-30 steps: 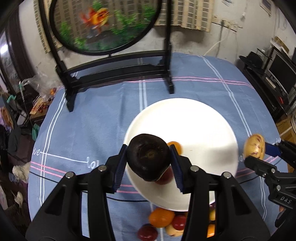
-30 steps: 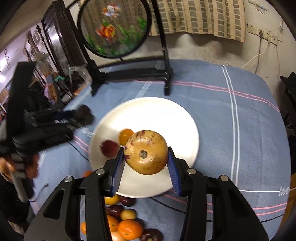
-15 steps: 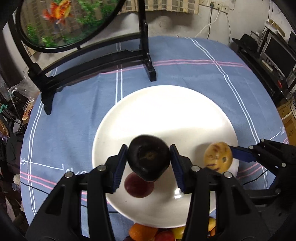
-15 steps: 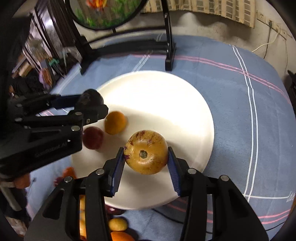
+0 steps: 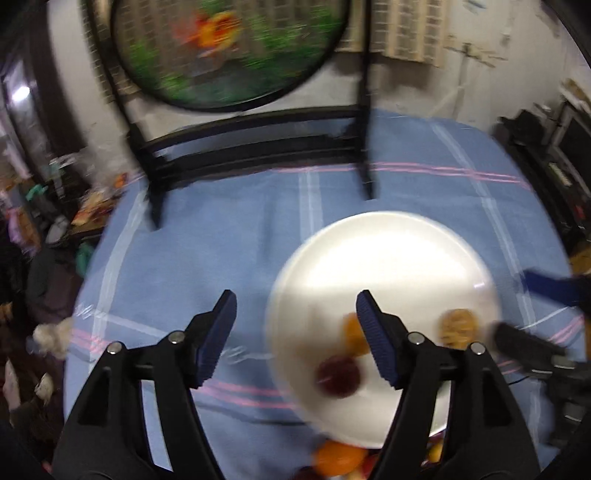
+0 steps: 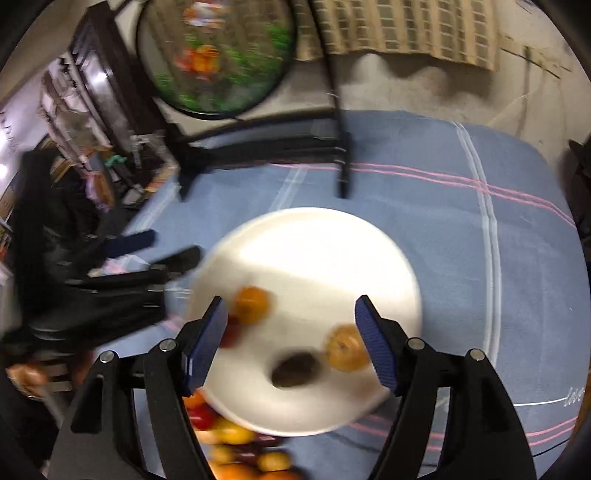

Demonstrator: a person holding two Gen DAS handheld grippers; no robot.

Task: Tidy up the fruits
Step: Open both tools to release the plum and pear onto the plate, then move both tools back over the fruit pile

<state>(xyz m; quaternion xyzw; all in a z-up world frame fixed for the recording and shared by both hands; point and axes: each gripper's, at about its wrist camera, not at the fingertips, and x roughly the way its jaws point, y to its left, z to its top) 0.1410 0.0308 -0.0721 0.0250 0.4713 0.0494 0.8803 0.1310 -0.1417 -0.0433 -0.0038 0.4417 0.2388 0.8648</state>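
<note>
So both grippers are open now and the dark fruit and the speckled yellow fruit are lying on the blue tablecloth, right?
Not quite. Both grippers, left and right, are open, but the right wrist view shows the dark fruit and speckled yellow fruit lying on the round white plate, not the cloth.

Blue striped tablecloth (image 5: 229,236), round painted screen (image 5: 229,48) on black stand (image 5: 255,147), blurred, woven wall hanging (image 6: 399,29)

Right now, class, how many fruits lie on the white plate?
4: an orange fruit, a red fruit beside it, a dark fruit near the front, and a yellow speckled fruit at right.
</note>
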